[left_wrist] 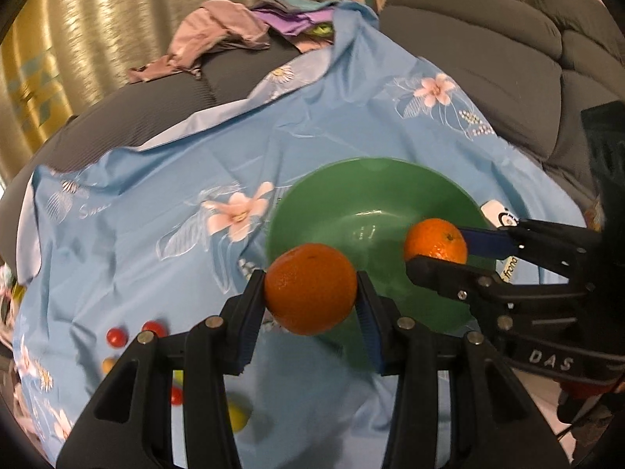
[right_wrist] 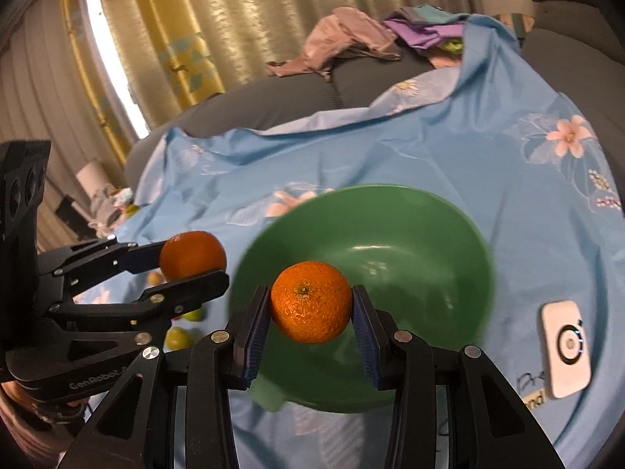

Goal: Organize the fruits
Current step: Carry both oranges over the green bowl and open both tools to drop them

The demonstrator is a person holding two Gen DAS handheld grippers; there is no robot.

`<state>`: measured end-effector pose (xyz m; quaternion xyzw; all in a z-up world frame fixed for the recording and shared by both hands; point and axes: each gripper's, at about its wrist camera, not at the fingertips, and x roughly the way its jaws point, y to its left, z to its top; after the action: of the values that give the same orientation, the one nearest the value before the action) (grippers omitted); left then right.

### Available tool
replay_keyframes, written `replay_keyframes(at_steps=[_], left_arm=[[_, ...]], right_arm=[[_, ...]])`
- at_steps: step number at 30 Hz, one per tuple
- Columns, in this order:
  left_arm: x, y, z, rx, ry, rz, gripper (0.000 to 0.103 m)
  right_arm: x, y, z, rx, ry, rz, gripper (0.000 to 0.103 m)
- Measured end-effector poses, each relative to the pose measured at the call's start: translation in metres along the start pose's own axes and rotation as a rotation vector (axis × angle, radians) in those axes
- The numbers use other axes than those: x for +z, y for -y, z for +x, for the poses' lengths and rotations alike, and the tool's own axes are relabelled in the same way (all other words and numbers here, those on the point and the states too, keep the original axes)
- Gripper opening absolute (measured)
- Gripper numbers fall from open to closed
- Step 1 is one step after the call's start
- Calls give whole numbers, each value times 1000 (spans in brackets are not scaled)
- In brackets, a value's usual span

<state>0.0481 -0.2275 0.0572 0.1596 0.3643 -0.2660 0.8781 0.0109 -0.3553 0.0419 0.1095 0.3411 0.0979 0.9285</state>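
Both tools are gripping fruit: the left tool (left_wrist: 311, 301) is clamping an orange (left_wrist: 311, 288) between its blue pads, and the right tool (right_wrist: 311, 308) is pinching a second orange (right_wrist: 311, 301) the same way. Each is hanging above the green bowl (left_wrist: 394, 191), the left one over its 7 o'clock rim, the right one reaching in from 3 o'clock in the left view. Under the bowl, a blue floral sheet (left_wrist: 156, 179) is spreading over a grey sofa (left_wrist: 488, 51), with a clothes heap (left_wrist: 250, 27) at 12 o'clock. Only the left view is showing small red fruits (left_wrist: 117, 337) at 8 o'clock; only the right view is showing fully the white device (right_wrist: 565, 348) at 4 o'clock.
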Motion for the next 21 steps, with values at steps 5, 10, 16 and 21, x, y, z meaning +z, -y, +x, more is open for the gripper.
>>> replay_keyframes(at_steps=[5, 10, 16, 21], left_arm=[[3, 8, 18, 10, -30, 34, 45], [-1, 9, 31, 19, -67, 41, 46], [-3, 10, 29, 40, -55, 47, 49], [-3, 2, 10, 85, -12, 21, 70]], right_arm=[[-2, 9, 7, -63, -19, -5, 43], [-4, 12, 11, -86, -40, -12, 43], [-6, 11, 17, -150, -74, -8, 43], [-6, 7, 8, -176, -56, -13, 44]])
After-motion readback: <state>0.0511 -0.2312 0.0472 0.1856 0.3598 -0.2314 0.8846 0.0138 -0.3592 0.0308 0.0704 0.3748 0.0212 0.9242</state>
